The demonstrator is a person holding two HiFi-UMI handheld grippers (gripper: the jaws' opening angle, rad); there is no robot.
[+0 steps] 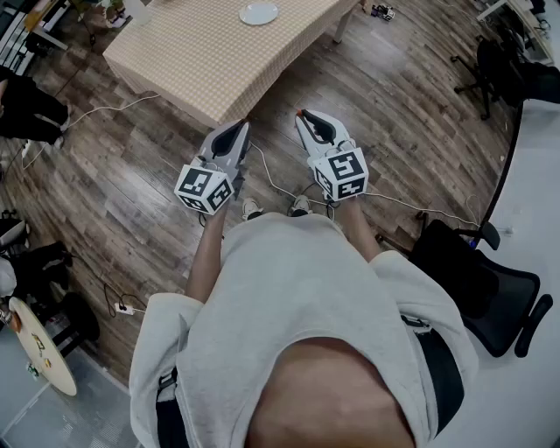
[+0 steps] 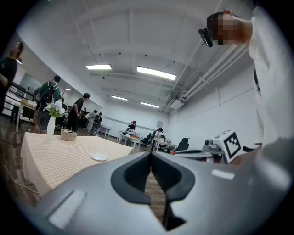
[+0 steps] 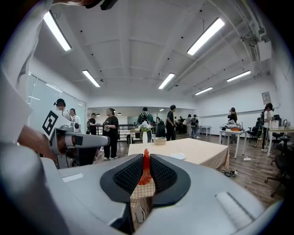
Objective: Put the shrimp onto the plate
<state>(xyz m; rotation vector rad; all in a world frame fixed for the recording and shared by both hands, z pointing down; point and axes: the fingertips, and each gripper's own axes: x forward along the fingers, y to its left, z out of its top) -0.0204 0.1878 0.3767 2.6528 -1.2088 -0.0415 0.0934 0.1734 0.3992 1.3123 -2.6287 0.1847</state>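
Beige checked tablecloth [image 1: 210, 52] carries white plate [image 1: 259, 12]; wood-plank floor [image 1: 131, 175], office chairs [image 1: 499, 297] around.

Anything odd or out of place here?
Nothing spilled or damaged. The right gripper pinches the shrimp well short of the table; the plate sits bare on it. A cable trails across the floor by the person's feet.

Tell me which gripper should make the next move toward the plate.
Right. The right gripper holds the orange shrimp clamped between its jaws, while the left gripper is shut on nothing. Both hover short of the plate on the checked table ahead.
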